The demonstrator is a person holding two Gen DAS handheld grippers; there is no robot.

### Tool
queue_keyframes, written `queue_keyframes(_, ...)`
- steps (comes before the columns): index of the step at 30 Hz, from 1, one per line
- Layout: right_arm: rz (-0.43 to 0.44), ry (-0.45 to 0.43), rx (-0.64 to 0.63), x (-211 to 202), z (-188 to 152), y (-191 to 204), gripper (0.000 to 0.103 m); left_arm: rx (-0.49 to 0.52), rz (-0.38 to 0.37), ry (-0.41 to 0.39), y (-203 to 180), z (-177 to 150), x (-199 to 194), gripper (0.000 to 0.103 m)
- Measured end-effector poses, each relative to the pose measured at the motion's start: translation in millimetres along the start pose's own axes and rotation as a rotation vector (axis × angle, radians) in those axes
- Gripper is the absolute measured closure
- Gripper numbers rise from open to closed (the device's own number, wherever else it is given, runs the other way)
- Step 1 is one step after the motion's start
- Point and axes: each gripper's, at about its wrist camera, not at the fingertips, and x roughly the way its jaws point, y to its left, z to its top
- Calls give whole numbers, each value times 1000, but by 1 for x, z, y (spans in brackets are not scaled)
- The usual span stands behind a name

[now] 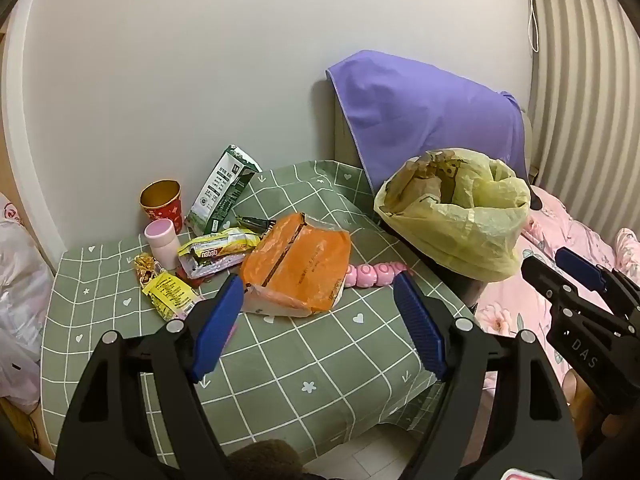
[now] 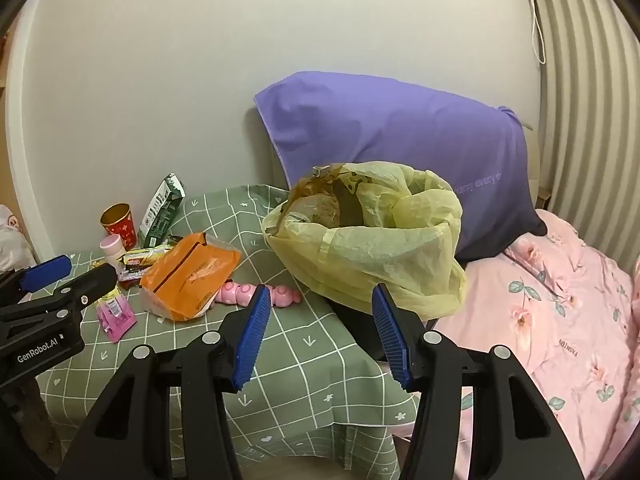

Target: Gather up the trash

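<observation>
Litter waits on the green checked surface (image 1: 304, 360): an orange wrapper (image 1: 298, 276) lies just ahead of your left tool (image 1: 318, 296), between its spread fingers as the left wrist view frames it, with a snack packet (image 1: 218, 254), a yellow sachet (image 1: 170, 294), a green carton (image 1: 224, 196), a red paper cup (image 1: 162, 202) and a small pink-lidded bottle (image 1: 162, 242) crowded further ahead and to its left. A pink segmented toy (image 1: 376, 274) lies beside the wrapper, toward the right finger. Ahead and to the right of that tool stands the bin lined with a yellow bag (image 1: 460, 220), already holding brown refuse.

Both tools are wide apart at the fingers and hold nothing; your right tool (image 2: 318, 308) faces the bag's near side, above the surface's edge.

The likely hazards: closing on the wrapper may also catch the toy, which is probably not trash; the thin film may slip or crumple out of the pads; a sweep leftward could topple the carton or the cup. The loose bag rim could fold inward on a drop.

Only the right wrist view shows a pink sachet (image 2: 116, 314) under your left tool, and the pink floral bedding (image 2: 560, 320) beyond the bag; the left wrist view alone shows white plastic bags (image 1: 18, 280) to its far left.
</observation>
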Motion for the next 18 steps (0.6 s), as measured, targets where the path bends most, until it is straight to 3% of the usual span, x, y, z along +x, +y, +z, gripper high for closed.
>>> queue_keyframes(18, -6, -10, 18, -2, -2, -3, 53, 6, -17, -11, -2, 1, -3, 29)
